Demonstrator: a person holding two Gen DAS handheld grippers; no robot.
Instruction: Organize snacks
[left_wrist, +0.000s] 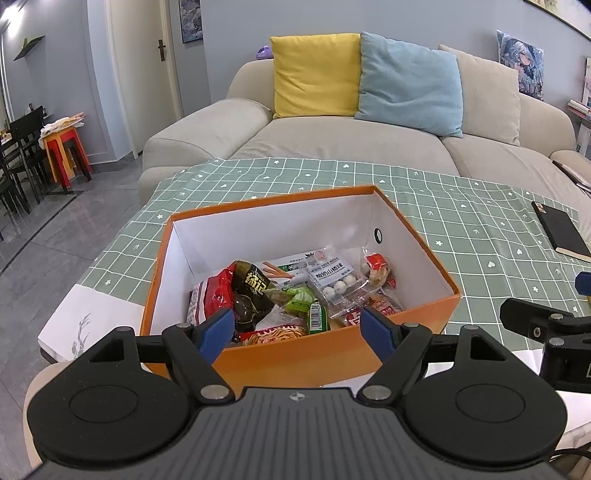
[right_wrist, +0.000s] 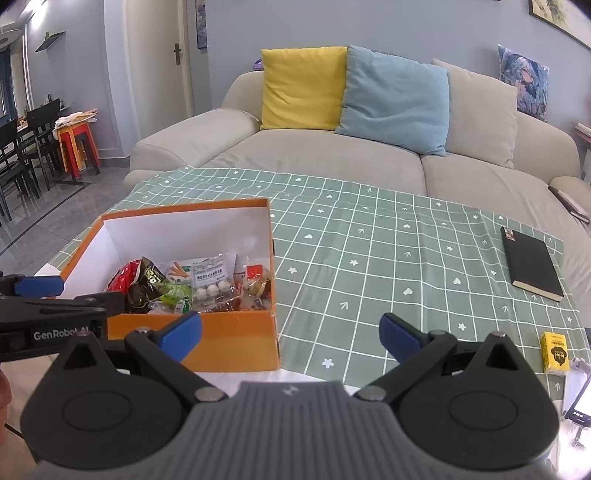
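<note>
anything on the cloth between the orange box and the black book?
Nothing: in the right wrist view, only bare green checked cloth runs from the box to the book.

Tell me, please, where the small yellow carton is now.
The small yellow carton appears only in the right wrist view, at the tablecloth's near right edge, nearer the camera than the black notebook.

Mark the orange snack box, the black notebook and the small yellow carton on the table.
orange snack box (left_wrist: 303, 360), left wrist view, on its near outer wall.
black notebook (right_wrist: 532, 260), right wrist view, middle of its cover.
small yellow carton (right_wrist: 554, 352), right wrist view, on its printed front face.
</note>
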